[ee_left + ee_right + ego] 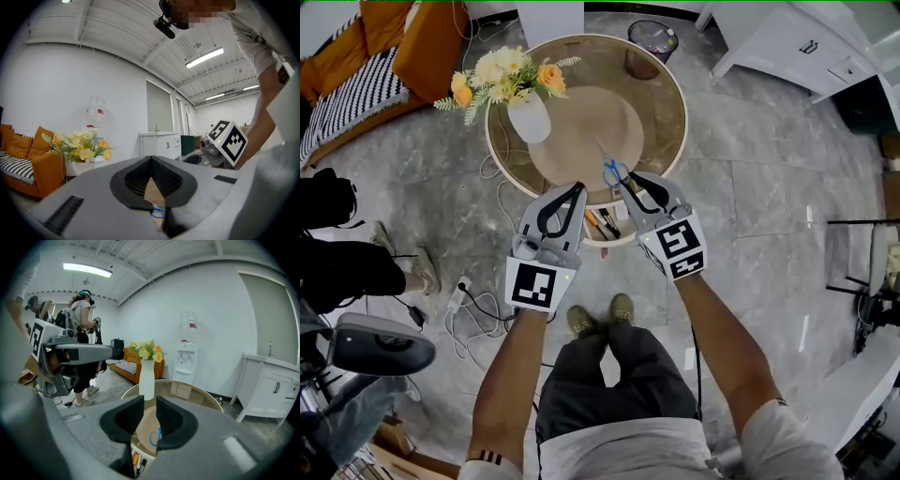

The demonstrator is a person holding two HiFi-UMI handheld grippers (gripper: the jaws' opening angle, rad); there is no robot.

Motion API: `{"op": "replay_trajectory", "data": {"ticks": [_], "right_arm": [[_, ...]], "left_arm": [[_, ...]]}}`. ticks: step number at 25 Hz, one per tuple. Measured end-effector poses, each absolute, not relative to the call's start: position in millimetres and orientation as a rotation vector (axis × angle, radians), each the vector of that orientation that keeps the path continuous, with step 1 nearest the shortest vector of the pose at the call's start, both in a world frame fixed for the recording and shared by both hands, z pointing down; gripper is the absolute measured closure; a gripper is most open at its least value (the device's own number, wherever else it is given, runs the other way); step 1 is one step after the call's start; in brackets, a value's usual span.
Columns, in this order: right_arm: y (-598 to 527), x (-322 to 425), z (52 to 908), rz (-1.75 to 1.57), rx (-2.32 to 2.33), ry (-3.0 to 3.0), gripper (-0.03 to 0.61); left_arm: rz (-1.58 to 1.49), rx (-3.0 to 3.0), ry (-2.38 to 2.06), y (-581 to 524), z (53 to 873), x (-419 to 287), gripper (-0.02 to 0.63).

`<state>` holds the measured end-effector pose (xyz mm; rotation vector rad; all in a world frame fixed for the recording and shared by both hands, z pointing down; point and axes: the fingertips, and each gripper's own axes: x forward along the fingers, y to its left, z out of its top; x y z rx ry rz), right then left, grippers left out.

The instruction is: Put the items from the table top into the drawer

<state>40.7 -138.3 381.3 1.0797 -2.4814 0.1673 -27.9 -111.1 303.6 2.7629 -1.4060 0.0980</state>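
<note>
The round desk has a raised rim all the way round. Most of its top is bare. A white vase of yellow and orange flowers stands at the far left, well apart from the rest. On the near side a shallow drawer stands pulled out below the rim. A few pens, orange and black, lie lengthwise inside it. There is grey floor around the desk, with a bin beyond the far edge and cables looping on the floor to the left.

The scissors lie flat on the desk top, close to the near rim and just above the open drawer. Their long axis runs away from the person. The blue handles are nearest the rim, and the blades point toward the middle of the desk, angled slightly left.

Both bare forearms reach forward and converge over the near edge, with the marker cubes facing up. The left gripper hovers over the left part of the drawer. Its jaws are pressed together at the tips and carry nothing. Through the loop behind the tips a bit of blue handle shows below. The right gripper points at the scissors from the near right, its tips just beside the blue handles. Its jaws stand a narrow gap apart and grasp nothing. The vase and one blue handle ring are visible through that gap.
</note>
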Motion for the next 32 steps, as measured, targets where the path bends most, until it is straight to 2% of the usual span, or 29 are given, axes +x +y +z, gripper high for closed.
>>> {"op": "replay_trajectory", "data": {"ticks": [22, 32], "right_arm": [[-181.7, 44.3, 535.1, 0.314, 1.109, -2.199, 0.470], [-191.7, 46.0, 578.8, 0.373, 1.070, -2.108, 0.462]], "left_arm": [[0.122, 2.782, -1.341, -128.5, 387.5, -45.7, 0.614], [0.138, 2.773, -1.334, -128.9, 410.5, -49.4, 0.614]]}}
